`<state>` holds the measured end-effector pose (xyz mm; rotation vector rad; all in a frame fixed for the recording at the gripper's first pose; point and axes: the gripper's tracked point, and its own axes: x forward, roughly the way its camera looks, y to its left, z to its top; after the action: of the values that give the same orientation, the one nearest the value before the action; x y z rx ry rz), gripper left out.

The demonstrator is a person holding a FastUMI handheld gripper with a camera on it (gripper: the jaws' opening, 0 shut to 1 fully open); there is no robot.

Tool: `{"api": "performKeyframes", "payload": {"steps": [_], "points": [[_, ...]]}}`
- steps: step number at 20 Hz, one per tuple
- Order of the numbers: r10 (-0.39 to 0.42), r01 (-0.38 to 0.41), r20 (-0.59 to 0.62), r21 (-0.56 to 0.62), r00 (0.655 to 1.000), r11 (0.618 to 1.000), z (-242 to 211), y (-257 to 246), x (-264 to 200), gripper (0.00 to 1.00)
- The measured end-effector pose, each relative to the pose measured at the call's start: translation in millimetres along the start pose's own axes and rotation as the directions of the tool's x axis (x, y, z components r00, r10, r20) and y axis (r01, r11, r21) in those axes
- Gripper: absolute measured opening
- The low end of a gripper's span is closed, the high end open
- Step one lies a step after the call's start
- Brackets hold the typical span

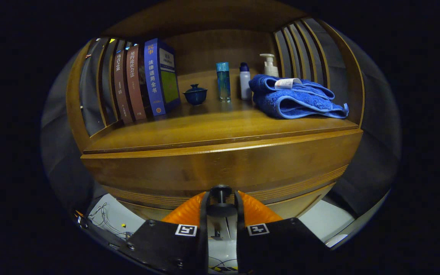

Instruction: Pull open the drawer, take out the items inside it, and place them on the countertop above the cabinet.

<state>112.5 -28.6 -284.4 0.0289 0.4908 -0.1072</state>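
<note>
Three upright books (143, 82) stand at the left end of the wooden countertop (204, 128): two with brown spines and one thicker with a blue spine, all with Chinese characters printed down the spine. To the right of them sits a small dark blue lidded ceramic cup (195, 94), then a tall clear blue glass bottle (223, 81), a small white bottle with a dark cap (245, 81) and a white pump dispenser (269, 65) partly behind a folded blue towel (296, 100). The towel carries a white sewn label (288, 83) on top, and its print is too small to read. Below the countertop, the wooden drawer front (220, 168) runs with its long axis from left to right and faces the camera; I cannot tell how far it is pulled out. Its small dark round knob (220, 191) points straight out toward the gripper (220, 208). The knob is between the two fingers, which are drawn close on both sides of it and pinch it. Each finger has one square black-and-white marker on its upper surface.
</note>
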Motion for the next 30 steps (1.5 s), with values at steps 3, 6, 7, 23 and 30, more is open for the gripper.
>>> {"api": "performKeyframes", "payload": {"steps": [3, 6, 7, 23, 30], "points": [[0.008, -0.008, -0.011, -0.014, 1.000, 1.000, -1.0, 0.3, -1.0, 0.33], [0.018, -0.020, -0.034, -0.031, 0.999, 0.999, -5.7, 1.8, -10.2, 0.33], [0.023, -0.024, -0.040, -0.034, 0.999, 0.999, -8.1, 1.6, -15.6, 0.33], [0.072, -0.082, -0.195, -0.040, 0.978, 0.996, -73.2, -11.0, -147.9, 0.33], [0.085, -0.092, -0.276, -0.011, 0.957, 0.996, -105.8, -11.6, -184.2, 0.33]]}}
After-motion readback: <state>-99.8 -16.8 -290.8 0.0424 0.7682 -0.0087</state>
